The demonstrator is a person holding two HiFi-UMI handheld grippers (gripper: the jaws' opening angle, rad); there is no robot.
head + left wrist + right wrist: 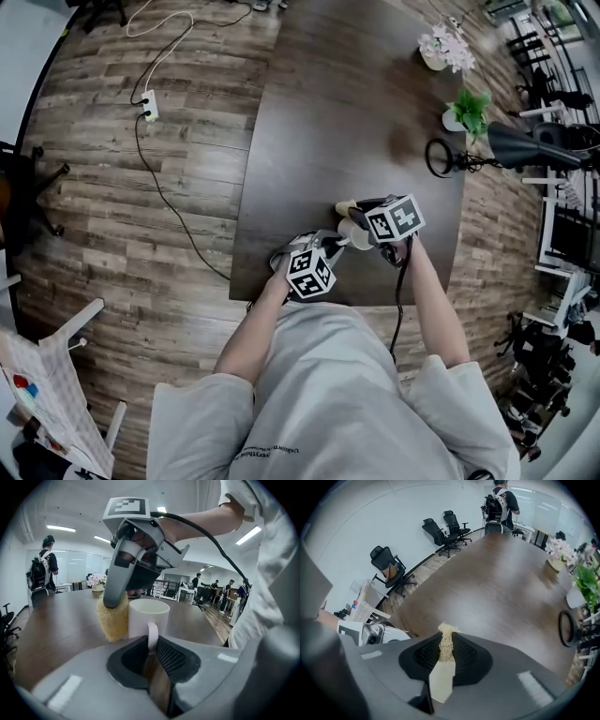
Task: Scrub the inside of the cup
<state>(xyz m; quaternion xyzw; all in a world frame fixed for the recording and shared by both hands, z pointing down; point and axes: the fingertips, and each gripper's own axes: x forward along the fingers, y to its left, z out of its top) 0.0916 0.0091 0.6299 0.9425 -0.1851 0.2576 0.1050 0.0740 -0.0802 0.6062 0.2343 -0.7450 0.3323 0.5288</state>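
A white cup (148, 617) stands upright on the dark wooden table (347, 103), near its front edge. My left gripper (152, 651) is shut on the cup's handle. My right gripper (445, 651) is shut on a yellow fibrous sponge (447, 641). In the left gripper view the sponge (112, 619) hangs outside the cup, against its left wall, under the right gripper (136, 559). In the head view the left gripper (323, 255) and right gripper (364, 223) meet over the cup (356, 236). The inside of the cup is hidden.
At the table's far right stand a pot of pale flowers (445, 47), a green plant (467, 111) and a black lamp with a ring base (487, 150). A power strip and cable (147, 111) lie on the floor to the left. Office chairs (440, 534) and a person with a backpack (499, 506) are beyond the table.
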